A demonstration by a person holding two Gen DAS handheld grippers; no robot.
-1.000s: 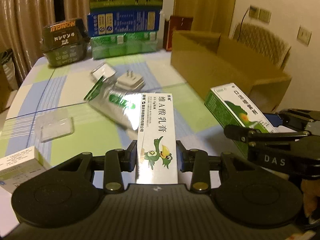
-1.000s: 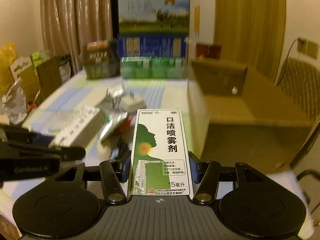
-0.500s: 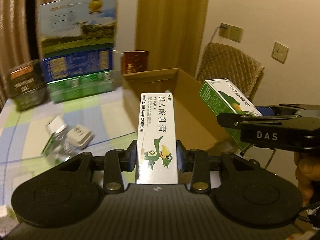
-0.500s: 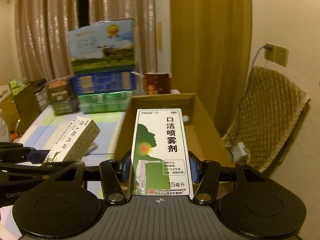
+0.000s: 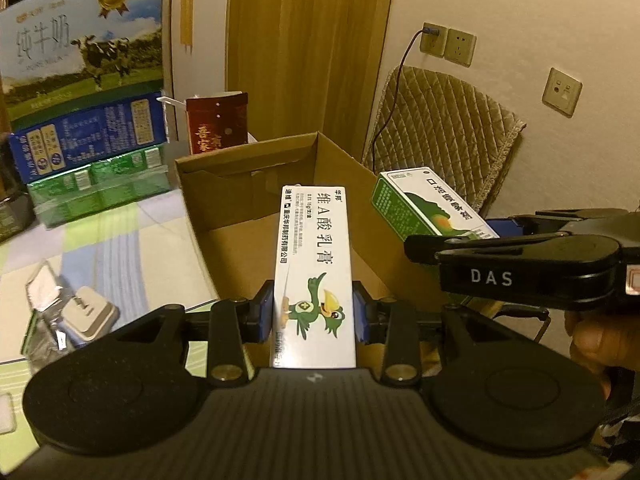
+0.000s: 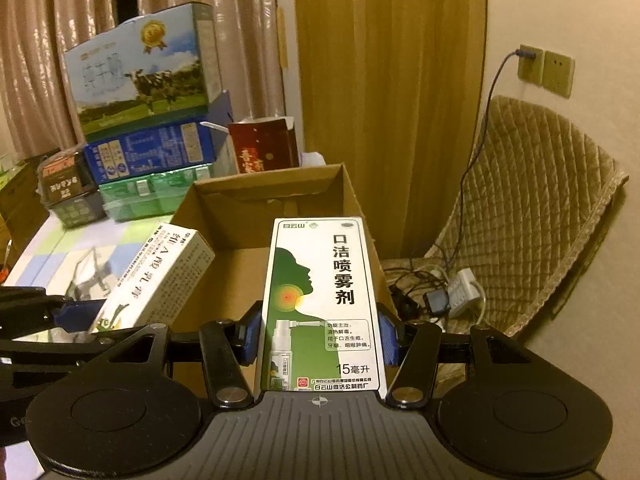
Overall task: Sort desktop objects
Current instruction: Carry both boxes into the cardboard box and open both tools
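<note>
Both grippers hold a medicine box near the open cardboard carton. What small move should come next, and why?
Probably ease both grippers forward and down over the open brown cardboard carton. The left gripper clamps the white cream box with the green bird, the right gripper the green-and-white spray box; the carton looks empty.

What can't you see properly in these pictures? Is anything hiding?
- Floor of the open brown cardboard box: left wrist view, mostly hidden behind the white cream carton with a green bird in the left tool.
- Same floor, right wrist view: covered by the green-and-white mouth spray carton in the right tool.
- Silvery packet on the table: left wrist view, too blurred to name and partly behind the tool.
</note>
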